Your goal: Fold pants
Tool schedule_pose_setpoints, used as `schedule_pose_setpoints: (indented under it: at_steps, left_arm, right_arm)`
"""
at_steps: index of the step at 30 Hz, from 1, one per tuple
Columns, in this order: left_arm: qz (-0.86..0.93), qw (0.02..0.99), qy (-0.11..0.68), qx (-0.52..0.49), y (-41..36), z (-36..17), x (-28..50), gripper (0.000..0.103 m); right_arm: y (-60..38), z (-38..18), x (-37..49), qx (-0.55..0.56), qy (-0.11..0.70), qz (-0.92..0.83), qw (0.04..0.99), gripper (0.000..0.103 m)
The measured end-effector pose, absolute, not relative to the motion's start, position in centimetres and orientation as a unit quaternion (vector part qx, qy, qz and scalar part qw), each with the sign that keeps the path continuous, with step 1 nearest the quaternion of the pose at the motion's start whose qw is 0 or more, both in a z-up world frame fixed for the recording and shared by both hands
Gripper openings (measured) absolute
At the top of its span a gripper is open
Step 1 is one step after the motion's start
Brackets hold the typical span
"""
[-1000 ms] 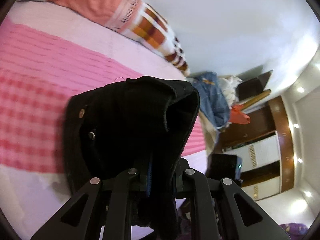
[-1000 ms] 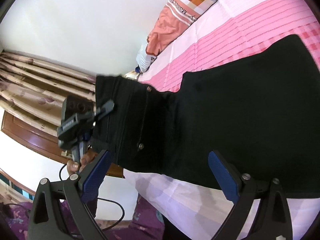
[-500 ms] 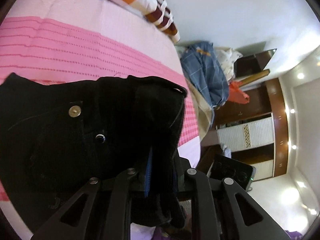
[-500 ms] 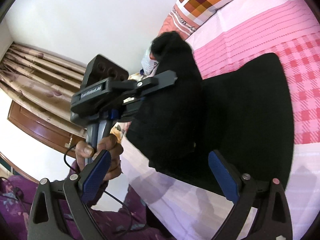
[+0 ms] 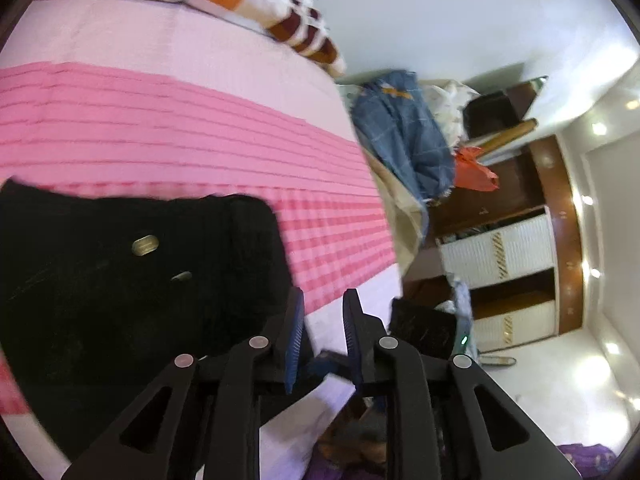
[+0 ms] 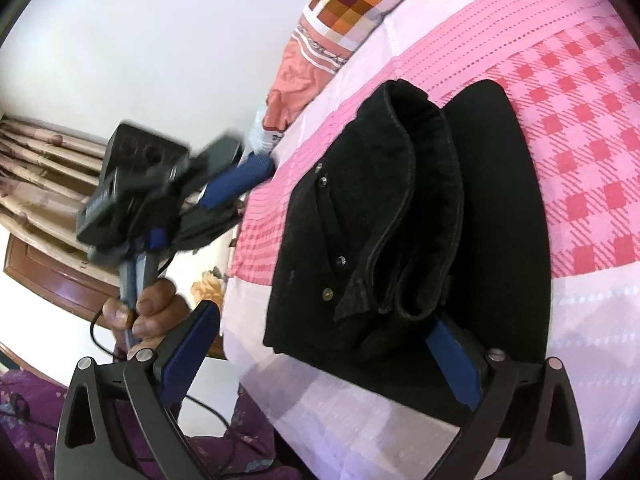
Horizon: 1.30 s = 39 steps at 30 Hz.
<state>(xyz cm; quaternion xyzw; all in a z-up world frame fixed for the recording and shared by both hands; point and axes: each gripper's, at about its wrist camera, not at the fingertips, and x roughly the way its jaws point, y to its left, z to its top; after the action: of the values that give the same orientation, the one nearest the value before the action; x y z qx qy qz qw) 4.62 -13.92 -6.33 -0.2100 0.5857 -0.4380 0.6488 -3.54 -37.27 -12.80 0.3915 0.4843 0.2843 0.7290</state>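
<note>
**Pants lie folded on the bed**

The black pants (image 6: 400, 216) rest in a folded stack on the pink bedspread (image 6: 580, 128). The left gripper (image 5: 322, 320) has just been opening — nothing lies between its narrowly parted jaws. The right gripper (image 6: 320, 354) hangs wide apart beside the stack, empty.

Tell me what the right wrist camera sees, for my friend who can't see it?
Folded black pants lie on a pink checked bedsheet. The right gripper hangs open at the near edge of the pants, gripping nothing. At left, a hand holds the left gripper, off the pants.
</note>
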Motion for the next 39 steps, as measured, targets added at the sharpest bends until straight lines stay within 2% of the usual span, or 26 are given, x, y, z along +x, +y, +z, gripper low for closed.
schedule_pose_setpoints:
  at_steps: [2, 4, 5, 8, 16, 24, 39]
  left_arm:
    - [-0.427, 0.651, 0.589, -0.215, -12.3, -6.8, 4.3, 0.026]
    - [-0.409, 0.660, 0.593, -0.215, -10.6, -7.4, 3.9, 0.035]
    - [-0.399, 0.664, 0.595, -0.216, -9.8, -7.8, 3.7, 0.039]
    - [-0.376, 0.672, 0.602, -0.210, -7.5, -9.1, 2.9, 0.041]
    - [-0.328, 0.684, 0.607, -0.236, -3.7, -10.8, 2.2, 0.042]
    - [-0.324, 0.695, 0.603, -0.222, -4.2, -10.6, 1.9, 0.056]
    - [-0.324, 0.720, 0.596, -0.144, -6.9, -11.2, 1.1, 0.057]
  right_arm:
    - [-37.2, -13.0, -3.1, 0.389, 0.492, 0.274, 0.729, 0.101]
    - [-37.1, -13.2, -2.8, 0.387, 0.497, 0.264, 0.731, 0.100]
    - [-37.0, -13.3, -2.8, 0.383, 0.499, 0.256, 0.734, 0.094]
    - [-37.2, -14.1, -2.2, 0.357, 0.533, 0.206, 0.739, 0.029]
    - [-39.8, -14.3, -4.1, 0.461, 0.497, 0.197, 0.708, 0.026]
    - [-43.2, -14.6, -6.8, 0.503, 0.477, 0.166, 0.701, 0.025]
    - [-44.2, -16.0, -7.4, 0.526, 0.484, 0.157, 0.682, 0.025]
